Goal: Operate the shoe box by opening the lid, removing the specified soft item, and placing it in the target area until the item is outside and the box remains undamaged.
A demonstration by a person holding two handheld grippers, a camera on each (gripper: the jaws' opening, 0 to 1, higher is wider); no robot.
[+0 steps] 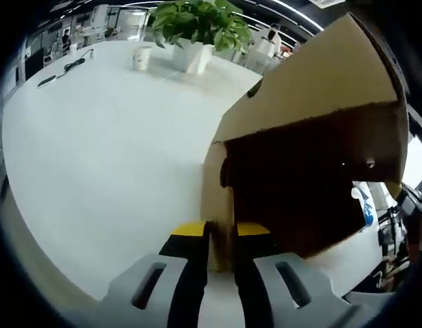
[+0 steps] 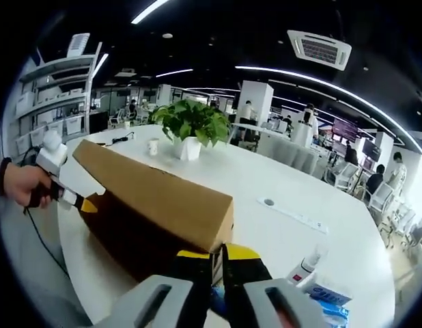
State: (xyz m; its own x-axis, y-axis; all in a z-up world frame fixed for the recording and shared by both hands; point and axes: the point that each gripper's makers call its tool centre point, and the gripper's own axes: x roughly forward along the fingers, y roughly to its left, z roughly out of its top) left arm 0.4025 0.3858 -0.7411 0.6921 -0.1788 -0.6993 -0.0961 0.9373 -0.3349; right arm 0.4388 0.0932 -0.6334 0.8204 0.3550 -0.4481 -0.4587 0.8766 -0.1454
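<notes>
- Shoe box (image 1: 313,157), of plain brown cardboard, is seen at the right of the left gripper view, resting on a white table (image 1: 108,164); its lid (image 1: 320,75) is tilted up above a dark interior.
- In the right gripper view the same box (image 2: 156,198) is seen stretching from the left-centre to the lower centre of the frame, its lid forming the light upper face.
- No soft item can be made out in the dark interior in either view.
- The left gripper (image 1: 221,236) is seen at the bottom centre of its own view, its yellow-tipped jaws clamped on the near vertical edge of the box wall.
- In the right gripper view the left gripper (image 2: 85,201) is found at the far end of the box, at the left edge of the frame, held by a hand (image 2: 23,184).
- The right gripper (image 2: 218,263) is seen at the bottom centre of its view, its jaws pinched on the near corner of the box under the lid edge.
- A potted plant (image 2: 190,126) in a white pot and a paper cup (image 2: 153,146) are placed on the table behind the box, in the upper centre.
- A blue and white pack (image 2: 320,301) is seen at the lower right, near a white bottle (image 2: 308,263).
</notes>
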